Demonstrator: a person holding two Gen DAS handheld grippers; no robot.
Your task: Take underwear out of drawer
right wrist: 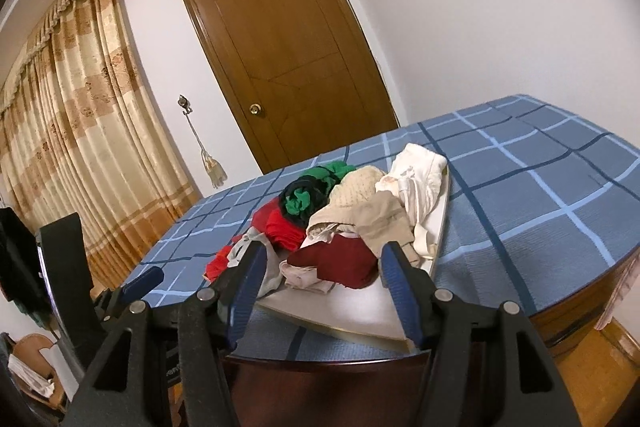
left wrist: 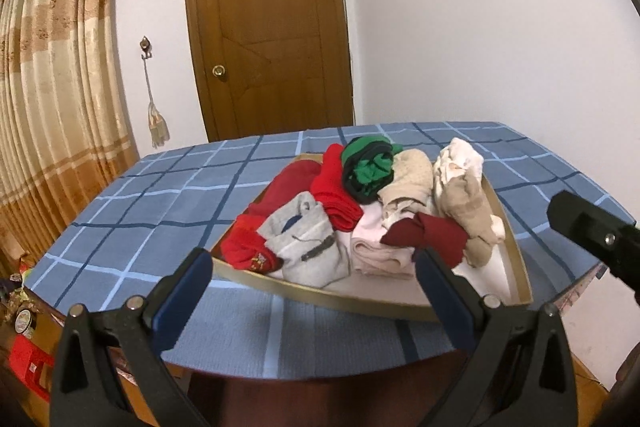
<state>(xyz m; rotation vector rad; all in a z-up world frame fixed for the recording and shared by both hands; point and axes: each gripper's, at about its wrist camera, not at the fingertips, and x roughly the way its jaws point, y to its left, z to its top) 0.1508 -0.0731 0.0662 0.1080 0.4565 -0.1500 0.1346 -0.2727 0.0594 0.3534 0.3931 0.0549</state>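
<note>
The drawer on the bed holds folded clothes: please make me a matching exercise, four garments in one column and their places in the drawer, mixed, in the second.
Places as the left wrist view shows them, in the drawer.

1. green and black piece
2. grey piece
3. dark red piece
4. white piece

A. far right corner
B. near edge, left of middle
C. far side, middle
D. near edge, right of middle

Pairs: 1-C, 2-B, 3-D, 4-A
</note>
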